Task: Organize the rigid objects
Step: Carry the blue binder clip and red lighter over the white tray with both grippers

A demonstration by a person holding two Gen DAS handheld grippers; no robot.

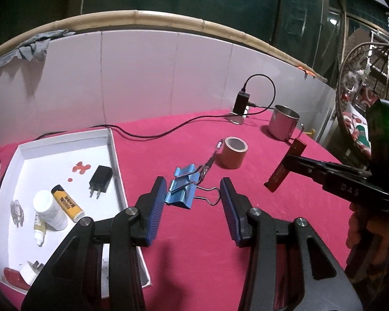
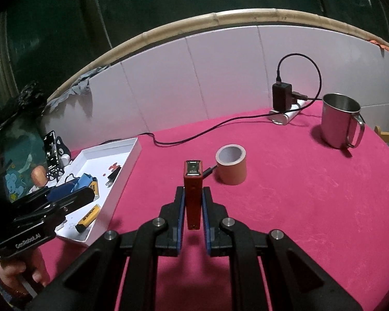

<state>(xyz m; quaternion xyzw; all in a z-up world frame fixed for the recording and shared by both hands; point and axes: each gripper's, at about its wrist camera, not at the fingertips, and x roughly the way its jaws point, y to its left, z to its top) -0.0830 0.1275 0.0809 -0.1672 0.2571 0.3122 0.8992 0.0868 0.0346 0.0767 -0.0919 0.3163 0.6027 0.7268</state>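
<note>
Left wrist view is showing, at far left, the white tray [image 1: 111, 160] lying on the pink tablecloth [image 1: 246, 233], holding a black plug adapter [image 1: 101, 178], a white bottle [image 1: 49, 212] and a yellow lighter [image 1: 66, 202]. Just right of the tray, the left gripper [image 1: 193, 197] is gripping a blue binder clip [image 1: 181, 189] between its blue pads, jaws standing partway apart, the clip's wire handle poking toward the right pad. Beyond it, a tape roll [image 1: 233, 155] is sitting upright, and a steel mug [image 1: 285, 124] is standing further back, near the wall. At far right, the right gripper [image 1: 287, 162] is clamping a red rectangular object [image 1: 285, 168], jaws narrow. The right wrist view is showing that red object [image 2: 193, 194] pinched upright between the pads, raised above the cloth, with the tape roll [image 2: 232, 167] just beyond it.
</note>
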